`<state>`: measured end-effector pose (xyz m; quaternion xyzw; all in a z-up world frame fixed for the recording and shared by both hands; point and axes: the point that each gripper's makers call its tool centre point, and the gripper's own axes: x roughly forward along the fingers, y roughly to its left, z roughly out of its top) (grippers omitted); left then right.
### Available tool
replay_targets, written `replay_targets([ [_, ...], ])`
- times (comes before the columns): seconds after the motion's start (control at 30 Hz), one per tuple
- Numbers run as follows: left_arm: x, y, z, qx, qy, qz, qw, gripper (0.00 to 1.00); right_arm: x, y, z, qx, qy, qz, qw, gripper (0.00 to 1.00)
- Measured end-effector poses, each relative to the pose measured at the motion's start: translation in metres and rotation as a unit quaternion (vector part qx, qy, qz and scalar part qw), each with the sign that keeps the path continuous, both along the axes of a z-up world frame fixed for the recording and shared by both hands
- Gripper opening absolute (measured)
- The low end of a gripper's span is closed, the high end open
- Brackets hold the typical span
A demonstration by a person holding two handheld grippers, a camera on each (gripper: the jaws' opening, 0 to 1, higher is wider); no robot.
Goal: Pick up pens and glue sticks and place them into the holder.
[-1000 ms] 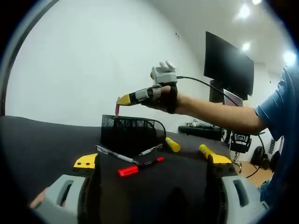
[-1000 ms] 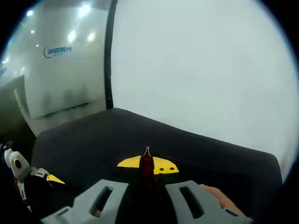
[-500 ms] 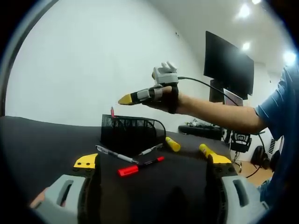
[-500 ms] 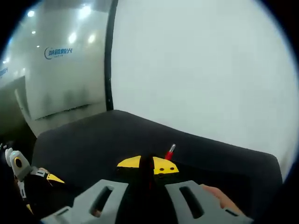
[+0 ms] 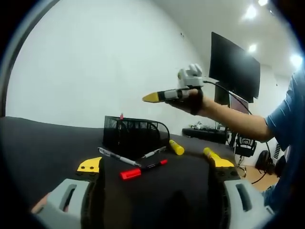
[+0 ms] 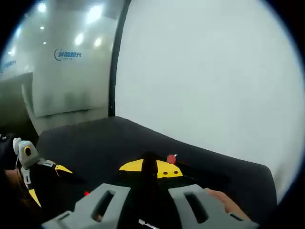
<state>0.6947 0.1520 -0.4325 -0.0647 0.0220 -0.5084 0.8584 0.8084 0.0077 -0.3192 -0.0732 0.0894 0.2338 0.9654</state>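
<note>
Pads of the left gripper (image 5: 155, 163) spread wide apart, nothing between, poised low over the dark table (image 5: 47, 143). Just ahead: a red marker (image 5: 130, 174), a thin black pen with red end (image 5: 155, 165), a white pen (image 5: 119, 158) and another pen (image 5: 153, 153), all lying flat and near the black mesh holder (image 5: 136, 133). Beside the holder, two yellow glue sticks (image 5: 176, 147) (image 5: 209, 153), likewise on the table. Higher up, the right gripper (image 5: 152, 97), raised above and beyond the holder; yellow tips close together in the right gripper view, but cannot tell whether fully closed or slightly parted, with nothing visibly held. One red-capped pen (image 5: 122, 116) standing in the holder, so probably one item done, six to go. Risks from here: rolling a glue stick away by nudging it with one pad; pinching two crossing pens at once where the marker and thin pen meet; tipping the light holder by striking its rim on a low approach.
</note>
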Motion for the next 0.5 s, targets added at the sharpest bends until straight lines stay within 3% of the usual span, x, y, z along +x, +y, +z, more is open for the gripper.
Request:
replay_targets([
  [0.13,0.002,0.003,-0.002,0.004,0.005,0.001,1.0000,0.84,-0.022,-0.020,0.003,0.003,-0.012,-0.005,0.9999,0.05],
  [0.33,0.003,-0.004,0.000,0.021,0.005,-0.001,0.9998,0.83,-0.053,-0.034,-0.008,-0.011,-0.011,0.003,0.9999,0.11],
  [0.4,0.005,-0.005,0.002,0.037,-0.001,0.002,0.9993,0.84,-0.062,-0.038,-0.016,-0.053,-0.016,0.003,0.9985,0.11],
  [0.5,0.008,-0.006,0.007,0.050,-0.006,0.000,0.9988,0.84,-0.074,-0.037,-0.022,-0.055,-0.017,0.005,0.9983,0.13],
])
